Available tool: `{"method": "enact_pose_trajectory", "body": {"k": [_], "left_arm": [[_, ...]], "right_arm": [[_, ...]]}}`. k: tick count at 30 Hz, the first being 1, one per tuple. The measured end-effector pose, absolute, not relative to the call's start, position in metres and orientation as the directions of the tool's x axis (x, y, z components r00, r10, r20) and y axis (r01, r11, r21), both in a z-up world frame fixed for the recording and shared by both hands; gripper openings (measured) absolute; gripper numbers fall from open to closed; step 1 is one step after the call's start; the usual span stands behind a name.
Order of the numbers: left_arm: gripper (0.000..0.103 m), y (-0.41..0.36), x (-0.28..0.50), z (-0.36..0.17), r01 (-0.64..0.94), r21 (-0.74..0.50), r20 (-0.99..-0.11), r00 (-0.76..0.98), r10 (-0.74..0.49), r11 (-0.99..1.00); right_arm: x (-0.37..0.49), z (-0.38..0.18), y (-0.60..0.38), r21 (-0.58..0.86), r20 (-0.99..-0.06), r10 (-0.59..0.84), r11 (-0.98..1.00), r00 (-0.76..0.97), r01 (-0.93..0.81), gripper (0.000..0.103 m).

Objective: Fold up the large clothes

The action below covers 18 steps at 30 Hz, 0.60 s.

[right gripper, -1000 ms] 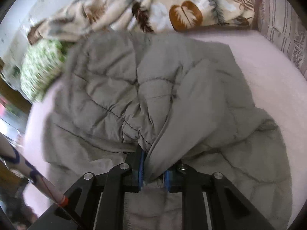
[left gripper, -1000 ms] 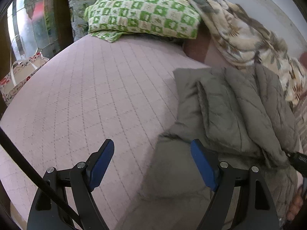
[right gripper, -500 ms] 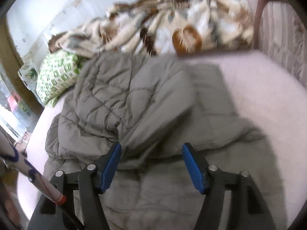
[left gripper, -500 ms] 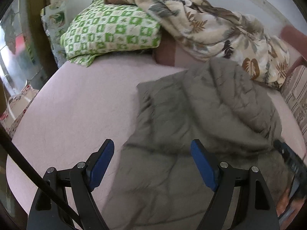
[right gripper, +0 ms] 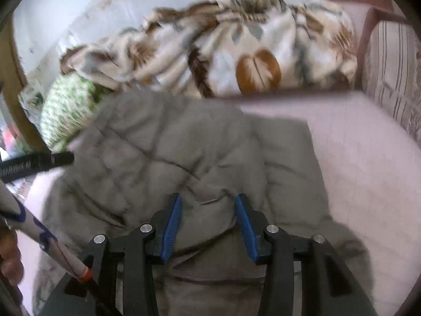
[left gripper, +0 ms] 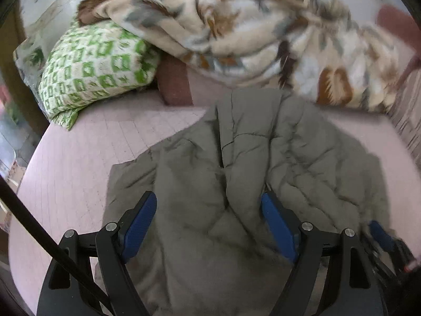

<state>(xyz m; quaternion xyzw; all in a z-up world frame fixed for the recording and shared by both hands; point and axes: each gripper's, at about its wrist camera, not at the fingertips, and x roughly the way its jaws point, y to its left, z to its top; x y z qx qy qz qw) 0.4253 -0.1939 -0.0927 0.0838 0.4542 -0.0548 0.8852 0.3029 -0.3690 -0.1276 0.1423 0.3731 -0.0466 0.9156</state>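
On the pink bed (left gripper: 79, 163) lies the grey quilted jacket (left gripper: 236, 163), partly folded, below a leafy blanket (right gripper: 236, 52). Left tongs (left gripper: 209, 218) are spread wide over it, gripping nothing. Right tongs (right gripper: 208, 220), half apart, have just been closing around a jacket fold, pads not pressing.

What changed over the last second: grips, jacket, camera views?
The right hand-held gripper let go of the grey jacket fold it was pinching; its jaws opened wide and have just been closing again, with fabric between the pads but no clear grip. The left hand-held gripper swung from bare pink bedspread to over the jacket, jaws open throughout. Green pillow and leaf-print blanket stayed put.
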Motion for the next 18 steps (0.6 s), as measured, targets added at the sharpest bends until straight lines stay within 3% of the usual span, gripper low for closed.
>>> {"method": "enact_pose_trajectory", "body": {"k": [4,9,11,15,18], "left_arm": [[0.084,-0.193,0.447,-0.129,0.127,0.123,-0.847,0.531,0.038,0.984],[0.086,-0.214,0.434,-0.134,0.134,0.290,-0.776,0.613,0.151,0.948],[0.080,-0.213,0.428,-0.119,0.161,0.268,-0.785,0.609,0.119,0.950],[0.080,-0.189,0.406,-0.084,0.166,0.149,-0.779,0.627,0.012,0.975],[0.079,-0.176,0.401,-0.092,0.134,0.163,-0.792,0.608,0.049,0.977]], "right_arm": [[0.305,-0.134,-0.367,0.194,-0.712,0.002,0.962,0.702,0.194,0.048],[0.310,-0.141,-0.365,0.161,-0.733,-0.013,0.968,0.680,0.192,0.049],[0.310,-0.142,-0.363,0.145,-0.738,-0.024,0.970,0.675,0.194,0.049],[0.301,-0.128,-0.365,0.162,-0.704,-0.029,0.966,0.709,0.200,0.050],[0.296,-0.118,-0.363,0.159,-0.681,-0.042,0.966,0.731,0.203,0.053]]}}
